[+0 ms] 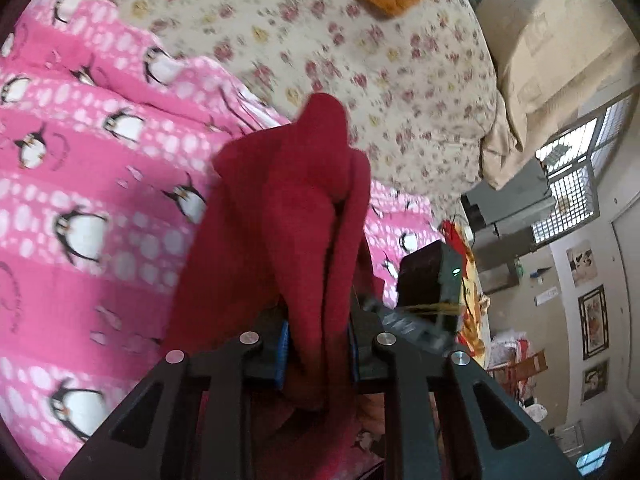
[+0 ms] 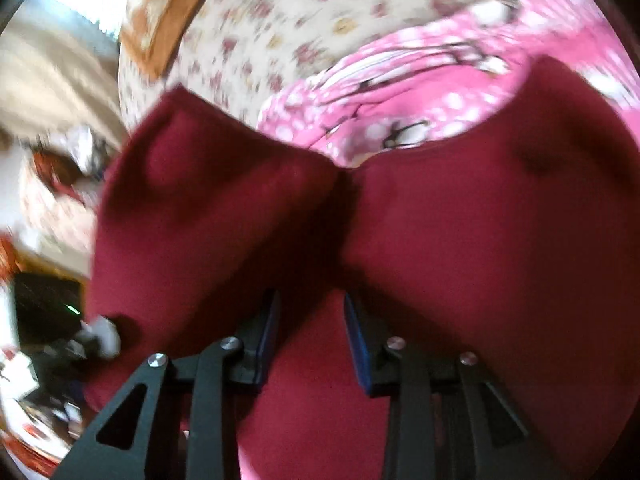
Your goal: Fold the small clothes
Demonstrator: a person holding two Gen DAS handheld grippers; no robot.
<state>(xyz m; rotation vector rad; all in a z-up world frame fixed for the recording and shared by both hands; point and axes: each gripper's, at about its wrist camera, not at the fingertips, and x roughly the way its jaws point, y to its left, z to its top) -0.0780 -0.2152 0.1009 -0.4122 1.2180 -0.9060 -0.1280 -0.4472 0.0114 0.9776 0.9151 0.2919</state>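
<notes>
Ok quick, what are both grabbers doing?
Left gripper: shut on the dark red knitted cloth.
Right gripper: open, the cloth lying between its fingers.

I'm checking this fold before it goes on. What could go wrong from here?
1. The left tool is shut on a thick bunch of the red garment; bunched layers may fold crooked.
2. The right tool has red cloth between its blue pads, and whether they grip is unclear, so that side could drop.
3. The pink penguin blanket underneath is rumpled, so the garment may not lie flat.
</notes>
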